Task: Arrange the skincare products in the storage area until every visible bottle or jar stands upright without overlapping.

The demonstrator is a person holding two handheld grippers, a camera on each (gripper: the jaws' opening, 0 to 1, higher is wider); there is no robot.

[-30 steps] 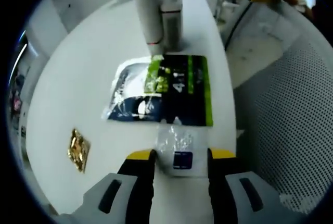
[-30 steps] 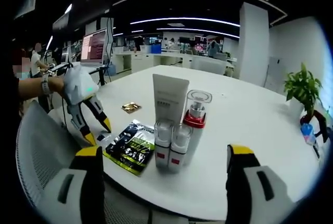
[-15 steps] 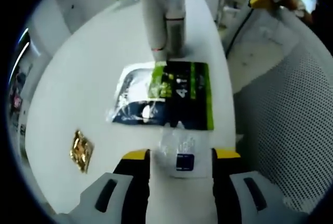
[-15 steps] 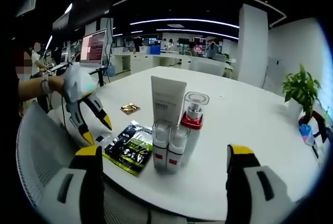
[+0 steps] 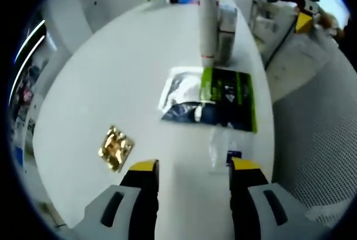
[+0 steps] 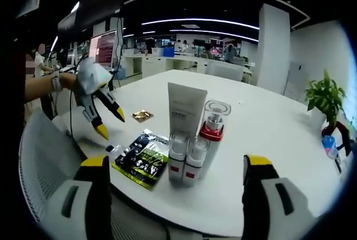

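A white tube [image 6: 186, 109] stands upright on the white table [image 6: 268, 123]. A clear pump bottle with a red collar [image 6: 212, 128] stands beside it, and two small red-banded bottles [image 6: 186, 157] stand in front. A dark-and-green packet [image 5: 215, 97] lies flat before them. Past it lie a small clear sachet with a blue label [image 5: 226, 148] and a gold sachet [image 5: 116, 148]. My left gripper [image 5: 194, 167] hangs open above the table, nothing between its jaws; the clear sachet lies just beyond its right jaw. My right gripper [image 6: 177, 163] is open, facing the standing group from the table's edge.
A mesh chair back [image 6: 39, 167] sits below the table edge near both grippers. A potted plant [image 6: 326, 97] stands at the far side. A person's hand and sleeve [image 6: 42, 86] hold the left gripper [image 6: 111, 124]. Desks and monitors fill the room behind.
My left gripper has lifted and swung away from the clear sachet, which no longer lies between its jaws. The right gripper has hardly moved.
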